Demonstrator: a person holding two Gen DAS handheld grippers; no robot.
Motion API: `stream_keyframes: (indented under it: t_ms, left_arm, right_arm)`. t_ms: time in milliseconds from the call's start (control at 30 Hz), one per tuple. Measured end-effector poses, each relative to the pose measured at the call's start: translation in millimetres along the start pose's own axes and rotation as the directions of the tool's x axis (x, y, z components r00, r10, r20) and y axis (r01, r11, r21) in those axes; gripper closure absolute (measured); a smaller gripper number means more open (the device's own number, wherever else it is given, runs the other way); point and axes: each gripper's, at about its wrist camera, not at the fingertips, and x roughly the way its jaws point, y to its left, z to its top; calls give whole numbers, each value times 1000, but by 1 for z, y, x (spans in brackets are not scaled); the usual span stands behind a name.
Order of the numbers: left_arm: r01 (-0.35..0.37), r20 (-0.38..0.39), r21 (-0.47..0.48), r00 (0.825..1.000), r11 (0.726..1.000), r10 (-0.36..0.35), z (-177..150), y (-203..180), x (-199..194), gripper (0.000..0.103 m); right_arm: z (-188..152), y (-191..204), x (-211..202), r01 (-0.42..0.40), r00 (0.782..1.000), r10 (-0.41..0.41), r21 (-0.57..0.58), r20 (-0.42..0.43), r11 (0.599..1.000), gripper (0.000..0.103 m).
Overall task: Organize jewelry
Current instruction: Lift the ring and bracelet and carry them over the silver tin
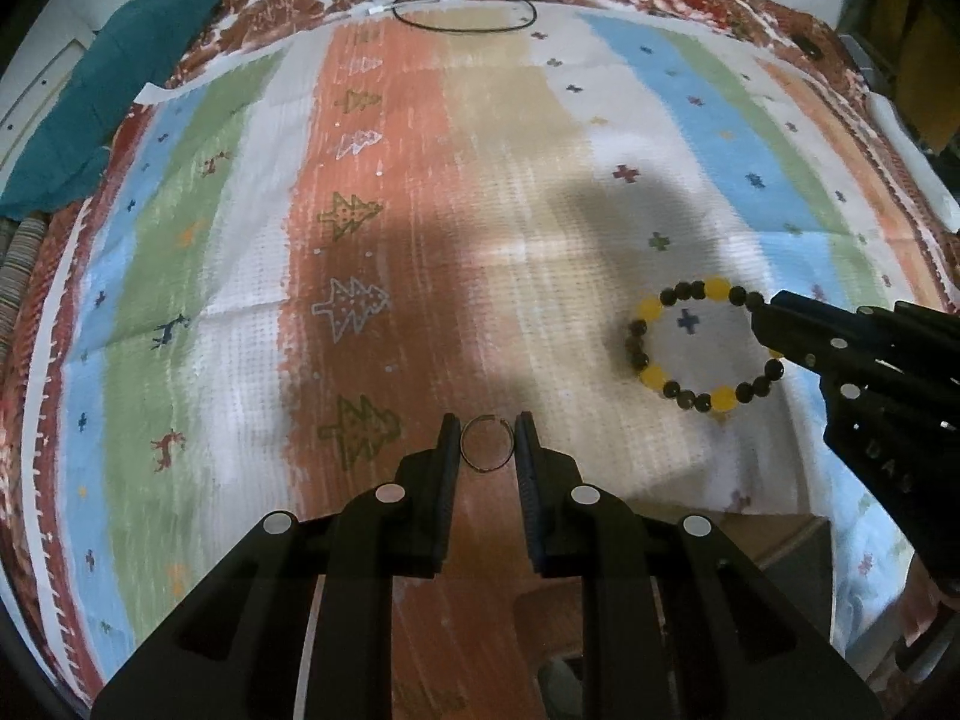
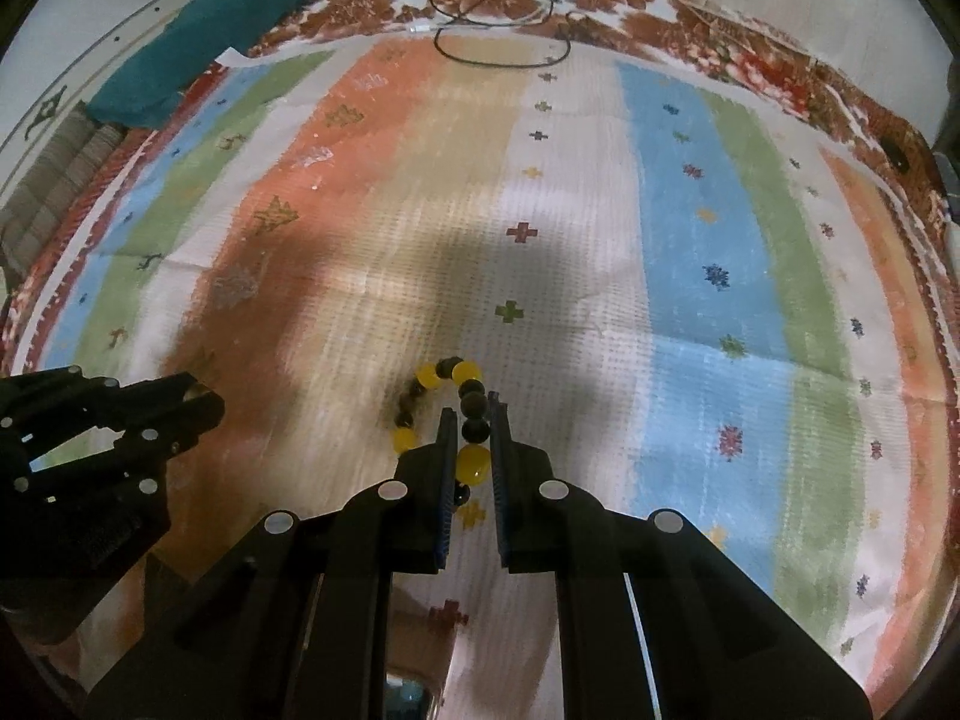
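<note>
A thin metal ring (image 1: 486, 443) sits between the fingertips of my left gripper (image 1: 486, 441), which is shut on it just above the striped cloth (image 1: 372, 240). A bracelet of dark and yellow beads (image 1: 699, 345) lies as a loop on the cloth to the right. My right gripper (image 1: 765, 324) comes in from the right edge onto the loop's right side. In the right wrist view my right gripper (image 2: 471, 420) is shut on the bracelet (image 2: 471, 429), with beads between the jaws. The left gripper (image 2: 198, 399) shows at the left edge there.
A teal cloth (image 1: 114, 90) lies at the far left corner. A black cable (image 1: 462, 6) and a white cable loop at the far edge of the cloth. A cardboard box (image 1: 768, 546) sits below the cloth's near edge.
</note>
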Motion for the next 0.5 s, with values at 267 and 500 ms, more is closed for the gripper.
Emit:
stream_keyframes:
  t_ms: [267, 500]
  left_arm:
    - [21, 43, 14, 999, 1000, -22, -8, -13, -25, 85]
    - [41, 75, 10, 996, 999, -41, -17, -15, -44, 85]
  right_arm:
    - [-9, 6, -27, 0, 998, 1, -18, 55, 1000, 92]
    - [-17, 9, -45, -2, 996, 4, -21, 86, 1000, 92]
